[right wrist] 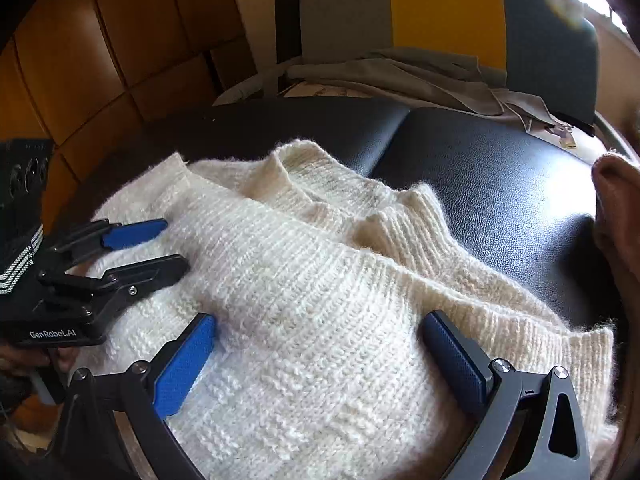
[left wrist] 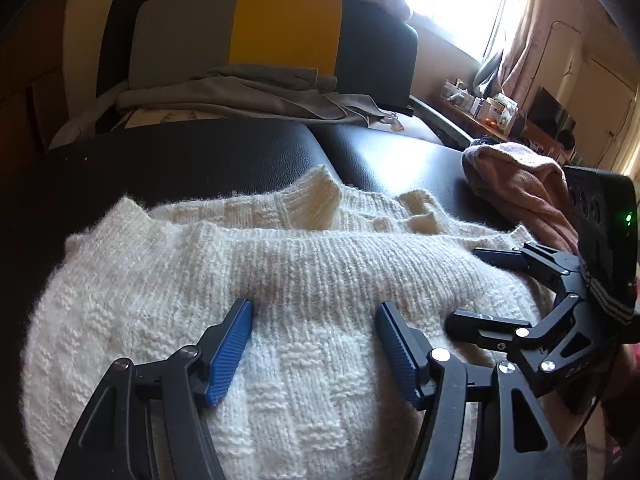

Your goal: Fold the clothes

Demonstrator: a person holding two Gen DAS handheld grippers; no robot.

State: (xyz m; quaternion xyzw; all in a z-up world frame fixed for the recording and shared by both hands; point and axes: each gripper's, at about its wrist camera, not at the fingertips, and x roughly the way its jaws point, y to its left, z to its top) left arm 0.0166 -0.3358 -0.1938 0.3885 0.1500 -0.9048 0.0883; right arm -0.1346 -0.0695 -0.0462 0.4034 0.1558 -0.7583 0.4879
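Observation:
A cream knitted sweater (left wrist: 280, 288) lies folded in layers on a black padded surface (left wrist: 224, 152); it also fills the right wrist view (right wrist: 320, 300). My left gripper (left wrist: 314, 316) is open, its blue pads resting just above the knit, empty. It shows in the right wrist view (right wrist: 176, 246) at the left. My right gripper (right wrist: 320, 336) is open over the sweater's ribbed band, empty. It shows in the left wrist view (left wrist: 466, 288) at the right.
A pink knitted garment (left wrist: 520, 188) lies on the black surface to the right of the sweater. Grey clothes (left wrist: 256, 92) are piled on a grey, yellow and dark chair (left wrist: 280, 32) behind. A cluttered shelf (left wrist: 492, 108) stands under a bright window.

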